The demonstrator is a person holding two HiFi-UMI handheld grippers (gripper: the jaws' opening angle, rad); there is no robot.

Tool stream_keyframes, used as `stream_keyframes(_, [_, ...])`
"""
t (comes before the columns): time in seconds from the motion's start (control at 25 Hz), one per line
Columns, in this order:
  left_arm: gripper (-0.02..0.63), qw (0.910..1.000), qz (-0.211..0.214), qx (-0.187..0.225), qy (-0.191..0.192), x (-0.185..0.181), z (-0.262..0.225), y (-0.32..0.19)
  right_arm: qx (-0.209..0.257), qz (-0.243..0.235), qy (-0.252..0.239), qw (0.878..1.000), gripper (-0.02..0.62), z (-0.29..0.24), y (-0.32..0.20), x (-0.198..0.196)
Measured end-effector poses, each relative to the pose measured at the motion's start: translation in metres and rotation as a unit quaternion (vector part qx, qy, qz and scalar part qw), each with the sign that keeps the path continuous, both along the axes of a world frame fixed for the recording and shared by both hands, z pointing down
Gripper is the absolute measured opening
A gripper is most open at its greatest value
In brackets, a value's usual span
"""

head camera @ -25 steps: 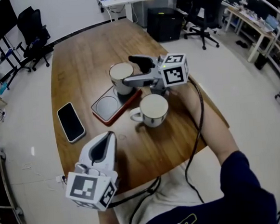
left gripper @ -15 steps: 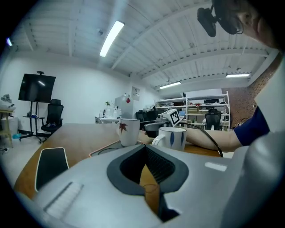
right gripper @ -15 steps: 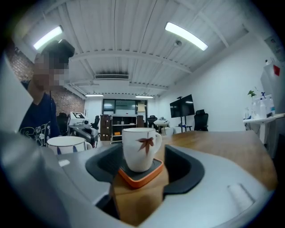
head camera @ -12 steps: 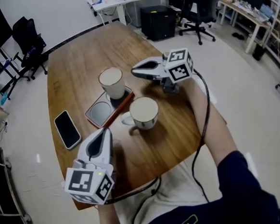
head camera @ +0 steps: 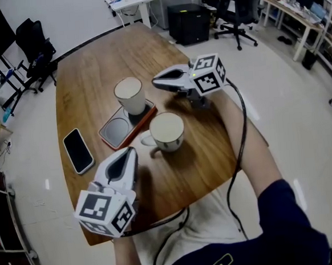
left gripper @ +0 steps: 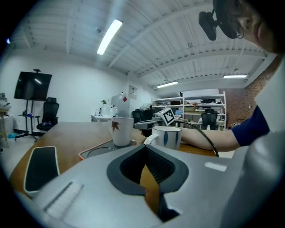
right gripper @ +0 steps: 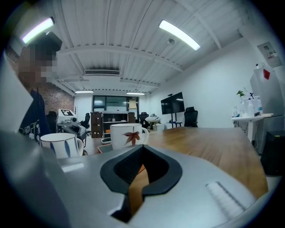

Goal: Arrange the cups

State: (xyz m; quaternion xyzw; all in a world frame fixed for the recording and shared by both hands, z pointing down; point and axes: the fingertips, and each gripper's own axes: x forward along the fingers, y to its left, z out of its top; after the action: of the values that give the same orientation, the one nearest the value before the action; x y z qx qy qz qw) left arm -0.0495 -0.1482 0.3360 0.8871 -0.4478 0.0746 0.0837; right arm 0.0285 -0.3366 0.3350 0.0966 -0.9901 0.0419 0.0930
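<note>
Office chairs, desks and shelving ring the oval wooden table (head camera: 92, 72) you are standing at.

The leaf-printed cup (head camera: 130, 95) stands upright with its mouth up, in the far well of a red-rimmed two-well tray (head camera: 113, 130). The tray's long axis runs diagonally in the head view, from lower left to upper right. In your right gripper view the leaf faces the camera and the cup's handle sticks out on its right side.

The blue-striped mug (head camera: 166, 131) also stands upright, on the bare wood just beside the tray's near-right edge. Its handle points to picture left in the head view, toward the tray's near end.

A black phone (head camera: 78, 151) lies flat to the left of the tray, well apart from both cups. Its long axis runs roughly up and down the picture.

Your right gripper (head camera: 155, 81) lies close to level and points to picture left. Its tips are just beside the leaf cup's rim, with a sliver of table showing between them. Its jaws have just been closing and now meet with nothing between them. Only a thin slit of wood shows through in the right gripper view (right gripper: 136, 178).

Your left gripper (head camera: 130, 153) points up the picture toward the mug and tray and stops short of both. Its jaws are drawn together on nothing (left gripper: 146, 167).
</note>
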Motion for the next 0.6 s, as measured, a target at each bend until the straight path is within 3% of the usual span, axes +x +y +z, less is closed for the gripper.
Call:
stream_keyframes(0.12, [0.002,0.9984,0.057,-0.005,0.0,0.022,0.001,0.004,-0.001,-0.008,0.004,1.0,0.013,0.0,0.003,-0.005])
stream_keyframes(0.2, [0.002,0.9976,0.068,-0.011,-0.003,0.029,0.004,0.006,-0.002,-0.004,0.003,1.0,0.013,0.002,0.002,-0.004])
stream_keyframes(0.4, [0.002,0.9963,-0.056,-0.062,-0.019,0.0,0.019,-0.001,-0.003,-0.007,0.005,1.0,0.013,0.002,0.003,-0.008])
stream_keyframes(0.6, [0.002,0.9956,-0.079,-0.049,-0.01,-0.003,0.018,-0.012,-0.002,-0.001,0.002,1.0,0.013,0.003,0.0,-0.009])
